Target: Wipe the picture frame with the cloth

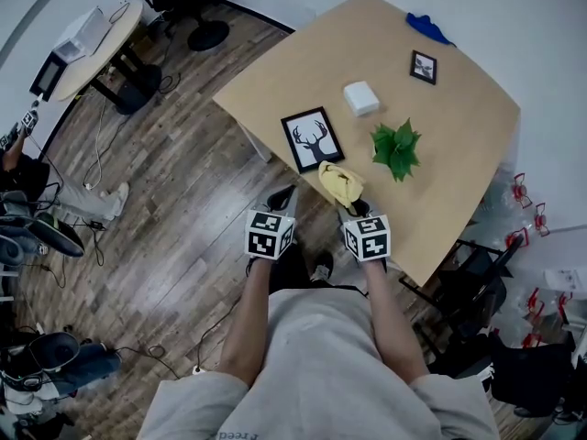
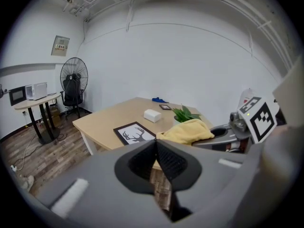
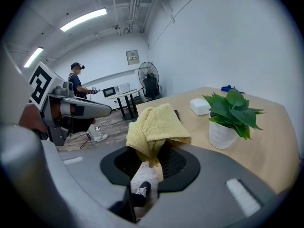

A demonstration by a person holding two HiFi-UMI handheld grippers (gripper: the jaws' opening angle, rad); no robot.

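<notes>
At table (image 1: 459, 136) near edge: picture frame (image 1: 313, 139) w/ deer print, lying flat, just ahead of both grippers. Yellow cloth (image 1: 340, 184) bunching up beside frame's near-right corner; right gripper (image 1: 353, 209) clamping it. Left gripper (image 1: 282, 198) hovering nr frame's near-left corner, jaws together, nothing btwn. Potted plant (image 1: 396, 149) standing right of frame.

grey-brown plank floor (image 1: 183, 200) spreads out on the left, cables (image 1: 98, 145) trailing across it. light wooden table (image 1: 459, 154) on the right, close to the white wall (image 2: 190, 65). far left, a round side table (image 1: 101, 49) carries a microwave (image 2: 16, 95), black standing fan (image 2: 73, 75) near it. tube lights (image 3: 83, 19) glow overhead.
</notes>
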